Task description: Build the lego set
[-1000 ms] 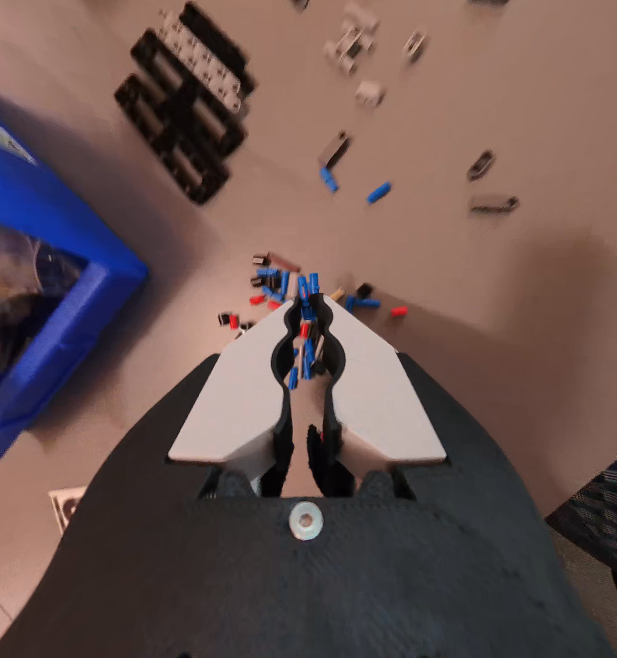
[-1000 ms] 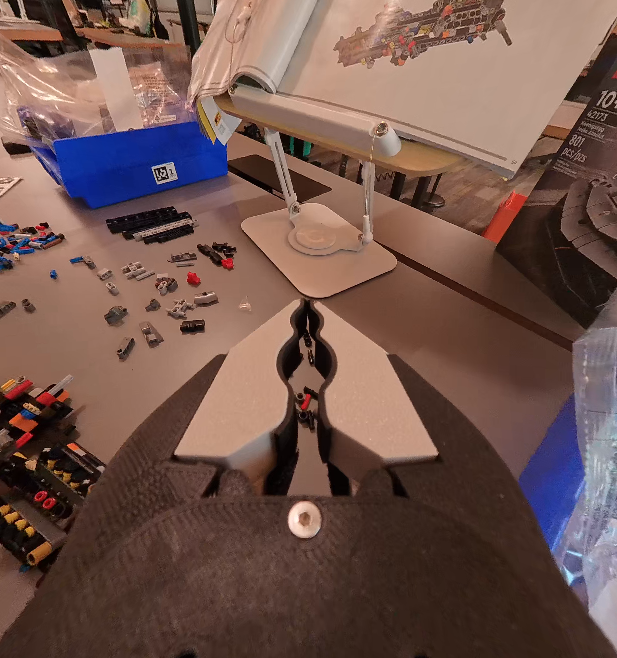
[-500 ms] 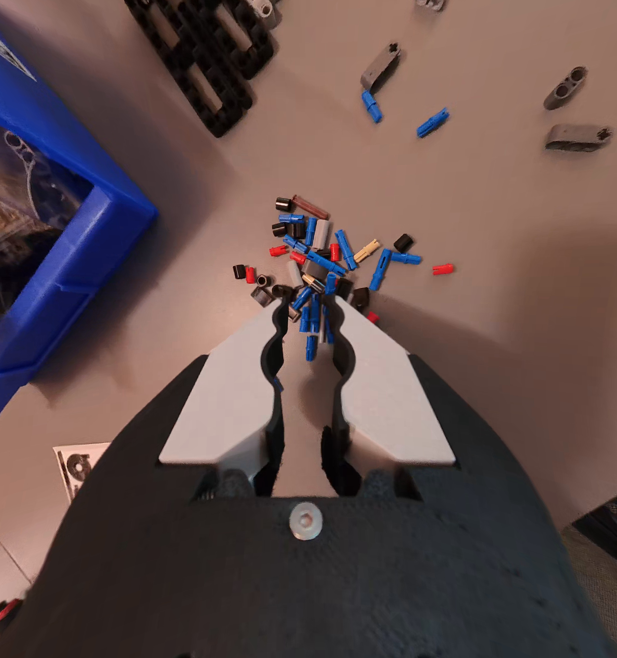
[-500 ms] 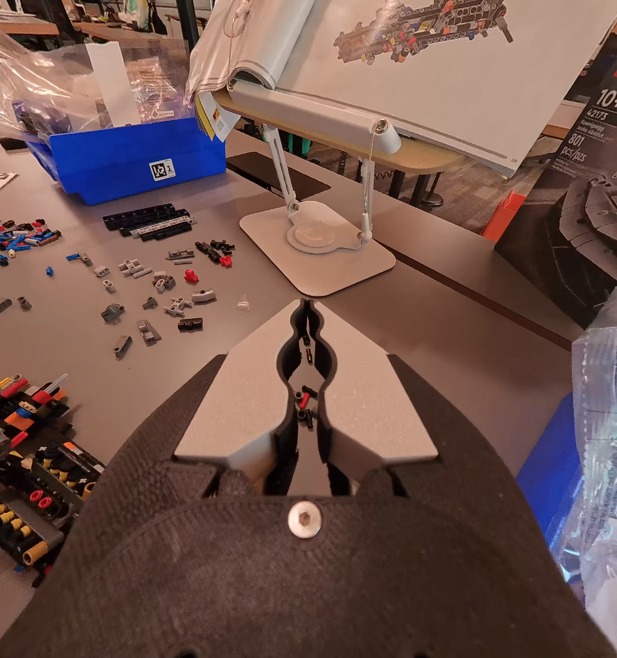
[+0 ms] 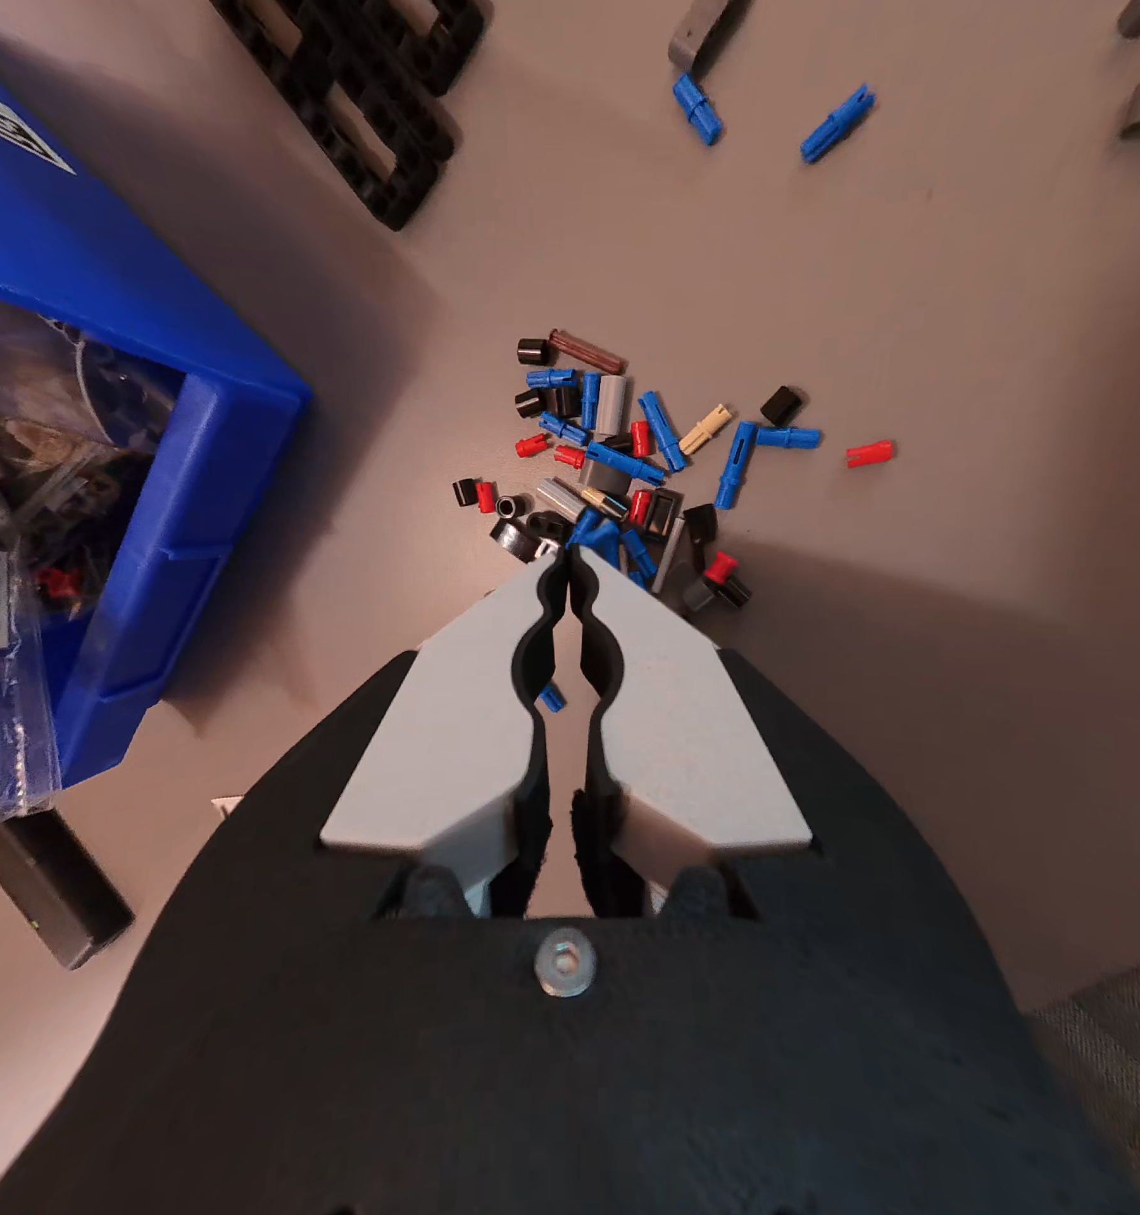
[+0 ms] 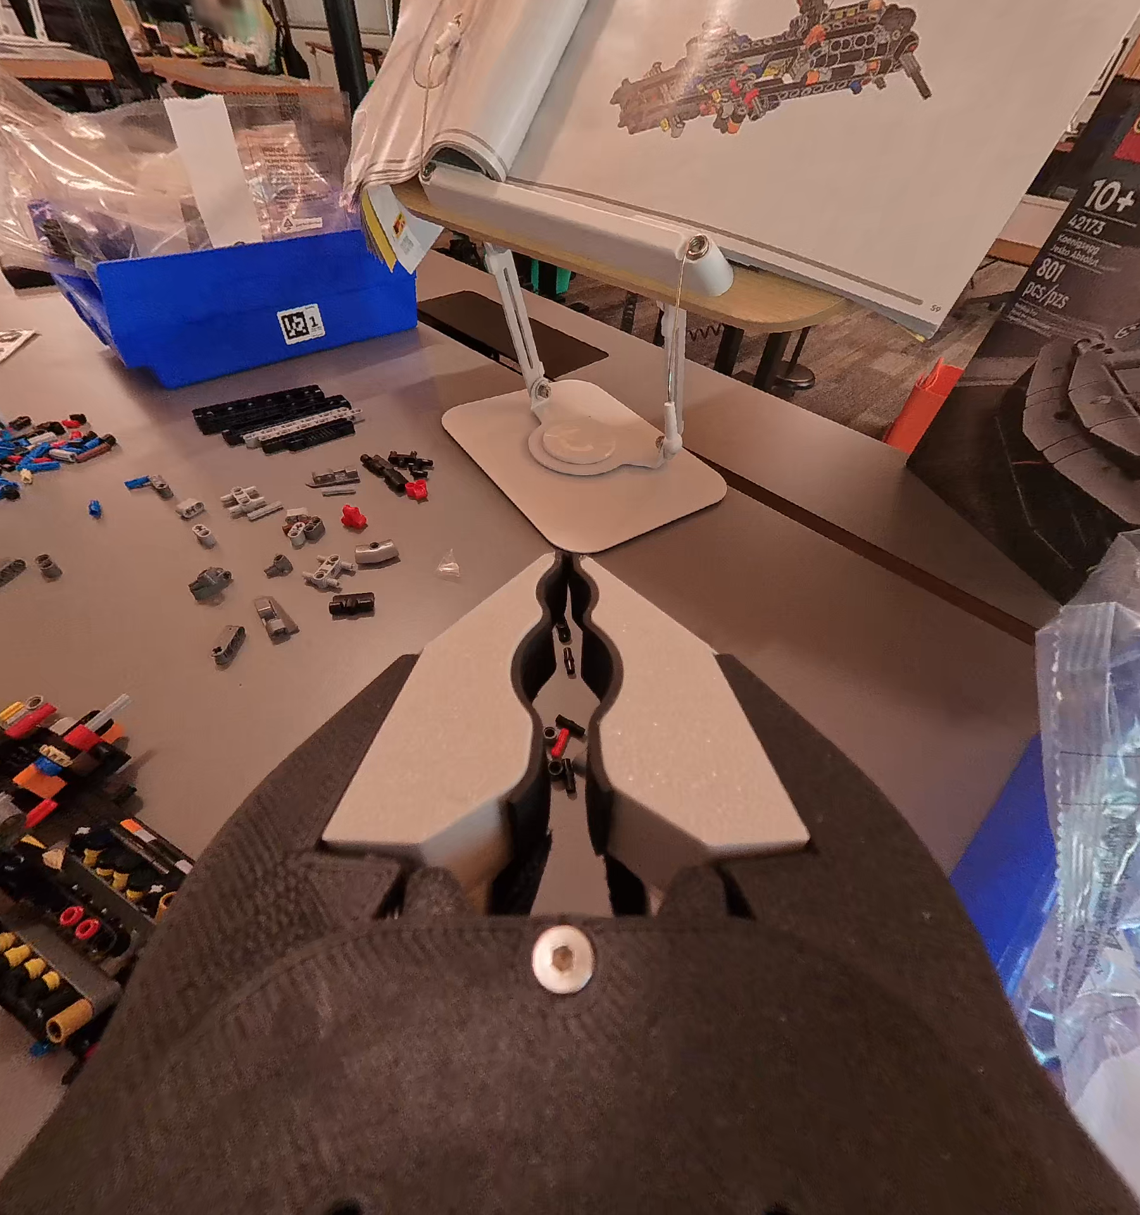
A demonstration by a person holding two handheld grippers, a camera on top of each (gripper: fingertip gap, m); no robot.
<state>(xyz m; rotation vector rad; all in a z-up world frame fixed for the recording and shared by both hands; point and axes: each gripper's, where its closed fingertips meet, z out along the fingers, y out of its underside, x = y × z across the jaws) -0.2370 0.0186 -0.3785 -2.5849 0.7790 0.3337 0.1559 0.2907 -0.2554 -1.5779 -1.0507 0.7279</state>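
A pile of small pins and bushes (image 5: pixel 626 460), blue, red, black and grey, lies on the grey table; it also shows far left in the right wrist view (image 6: pixel 28 447). My left gripper (image 5: pixel 568 564) is low at the pile's near edge, with its tips shut on the end of a blue pin (image 5: pixel 587 526). My right gripper (image 6: pixel 568 560) is shut and empty, held above the table in front of the book stand's base (image 6: pixel 587 486). A few black and red pins (image 6: pixel 562 743) show on the table through its gap. The half-built model (image 6: pixel 41 822) lies at the left.
A blue bin (image 5: pixel 126 394) of bagged parts stands left of the pile, also seen in the right wrist view (image 6: pixel 251 309). Black frame beams (image 5: pixel 370 98) lie beyond the pile. Loose grey parts (image 6: pixel 278 565), the open instruction book (image 6: pixel 751 131), the set's box (image 6: pixel 1080 394) and a plastic bag (image 6: pixel 1119 789) surround the right gripper. Left tips to right tips: about 50 centimetres.
My left gripper opened over the pile, drew back to its near edge and has shut there on a blue pin. The right gripper has hardly moved.
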